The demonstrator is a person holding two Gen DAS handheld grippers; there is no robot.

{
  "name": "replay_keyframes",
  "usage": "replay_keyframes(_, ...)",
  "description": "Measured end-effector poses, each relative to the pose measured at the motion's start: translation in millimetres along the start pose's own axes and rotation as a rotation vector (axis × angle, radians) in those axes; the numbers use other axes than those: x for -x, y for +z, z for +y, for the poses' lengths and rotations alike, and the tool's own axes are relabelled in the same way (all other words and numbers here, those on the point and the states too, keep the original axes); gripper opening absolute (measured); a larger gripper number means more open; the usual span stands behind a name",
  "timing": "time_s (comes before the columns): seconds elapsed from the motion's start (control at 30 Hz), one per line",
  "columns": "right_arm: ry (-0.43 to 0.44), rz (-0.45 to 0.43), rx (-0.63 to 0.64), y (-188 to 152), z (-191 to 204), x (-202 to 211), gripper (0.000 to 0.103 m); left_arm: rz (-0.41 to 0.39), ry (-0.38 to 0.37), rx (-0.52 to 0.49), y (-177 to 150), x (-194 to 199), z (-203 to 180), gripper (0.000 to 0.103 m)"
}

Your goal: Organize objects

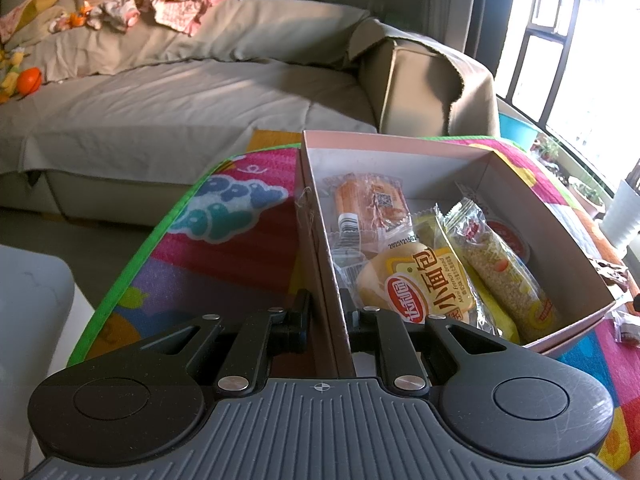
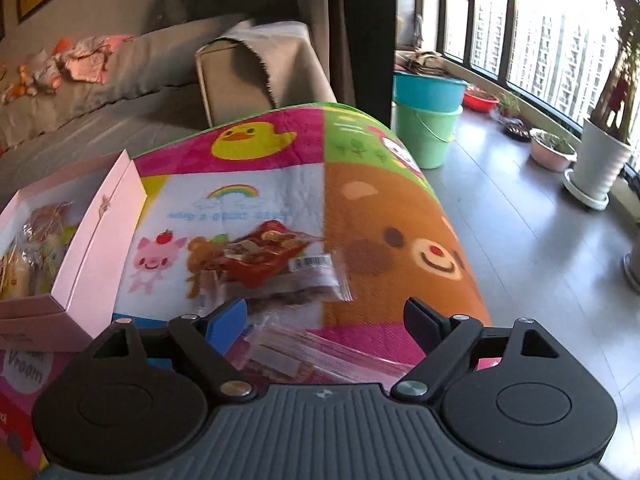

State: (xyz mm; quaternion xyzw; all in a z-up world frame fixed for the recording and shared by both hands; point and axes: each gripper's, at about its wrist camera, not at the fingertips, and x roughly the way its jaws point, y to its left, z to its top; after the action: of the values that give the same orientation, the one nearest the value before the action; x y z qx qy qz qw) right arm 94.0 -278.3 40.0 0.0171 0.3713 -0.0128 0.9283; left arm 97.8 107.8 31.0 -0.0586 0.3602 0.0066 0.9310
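the left gripper is clamped on the near side wall of the pink box, one finger outside and one inside, steadying it on the cartoon play mat. inside the box lie a mini french bread packet, a sesame bar packet to its right and an orange snack packet toward the far wall.

the right gripper has its jaws spread wide with nothing pressed between the pads. the blue-padded finger and the black one stand well apart above the mat. just ahead of them, and slightly toward the blue finger, lies a red snack packet, flat on the mat, to the right of the box as this camera sees it. its long axis runs roughly across the view, from beside the box toward the brown bear panel, with a barcode label at that outer end. a second, clear pinkish wrapper lies closer in, almost under the jaws, and blur hides what is in it.

the right hand is plainly the nearer one, the left being busy with the box. since the red packet lies crosswise to the fingers, the jaws would probably close along its length, not over its short width; i judge that turning the wrist, or taking it by one end, would give a surer hold before carrying it left into the box.
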Motion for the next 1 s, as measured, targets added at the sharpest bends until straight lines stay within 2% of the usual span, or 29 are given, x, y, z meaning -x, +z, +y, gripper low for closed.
replay_keyframes(0.27,0.036,0.068,-0.116,-4.2,-25.5,-4.9,0.086,0.0,-0.001,0.001,-0.3,0.3,0.8,0.016)
replay_keyframes(0.37,0.127,0.089,-0.104,-13.2,-17.5,4.9,0.088,0.0,-0.001,0.001,-0.3,0.3,0.9,0.016)
replay_keyframes(0.47,0.275,0.132,-0.085,-17.2,-5.3,12.4,0.095,0.0,-0.001,0.0,-0.4,0.3,0.8,0.016)
replay_keyframes(0.53,0.309,0.107,-0.062,-12.1,1.7,18.8,0.095,0.0,-0.001,0.001,-0.3,0.2,0.9,0.016)
replay_keyframes(0.63,0.186,0.018,-0.053,8.0,3.3,17.7,0.09,0.0,-0.001,0.001,-0.4,0.2,1.0,0.016)
replay_keyframes(0.7,0.11,-0.006,-0.068,24.5,-2.6,4.2,0.068,0.0,-0.001,0.001,-0.3,0.3,0.8,0.016)
replay_keyframes(0.77,0.048,-0.007,-0.076,42.6,-8.1,-17.6,0.056,0.0,-0.001,0.001,-0.4,0.3,0.9,0.016)
replay_keyframes(0.9,-0.061,0.013,-0.013,68.5,-11.9,-65.6,0.051,0.004,-0.001,0.001,-0.8,-0.1,1.2,0.016)
replay_keyframes(1.0,-0.073,0.072,0.033,70.8,-16.0,-87.8,0.051,0.005,-0.001,0.0,-1.4,0.3,1.9,0.016)
